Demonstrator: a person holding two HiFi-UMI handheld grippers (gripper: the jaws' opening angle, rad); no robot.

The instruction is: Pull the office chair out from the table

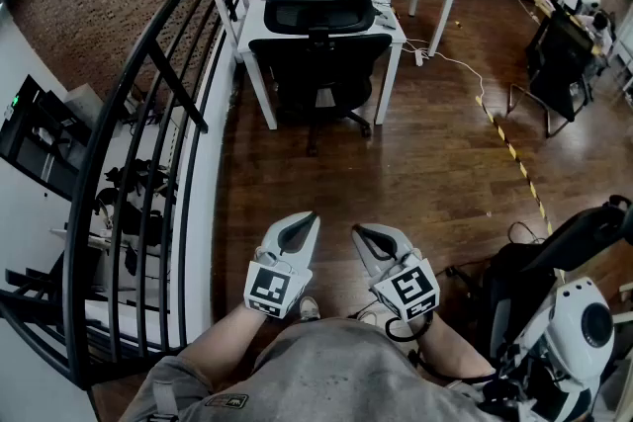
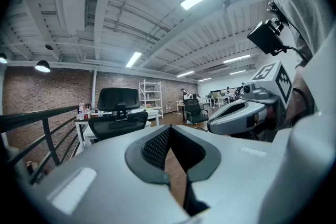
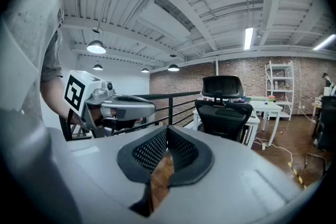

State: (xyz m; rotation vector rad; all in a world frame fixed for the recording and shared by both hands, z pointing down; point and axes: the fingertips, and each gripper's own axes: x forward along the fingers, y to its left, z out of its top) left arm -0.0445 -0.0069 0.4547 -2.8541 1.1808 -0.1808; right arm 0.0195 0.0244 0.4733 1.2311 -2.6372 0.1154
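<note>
Currently left hand-held gripper [image 1: 308,216] and right hand-held gripper [image 1: 359,231] have jaws together, nothing held. Black mesh-backed office chair [image 1: 318,54] sits tucked under white bench [image 1: 255,20], well apart. Advise: approach, open, grip backrest edge, pull straight.

From overhead, the head camera looks steeply down past the person's lap at the left gripper [image 1: 305,220] and right gripper [image 1: 362,232], with the chair [image 1: 318,54] and table [image 1: 255,20] well ahead. Each gripper camera sits just behind its own jaws, facing forward. Both catch the chair, the table and the other gripper.
</note>
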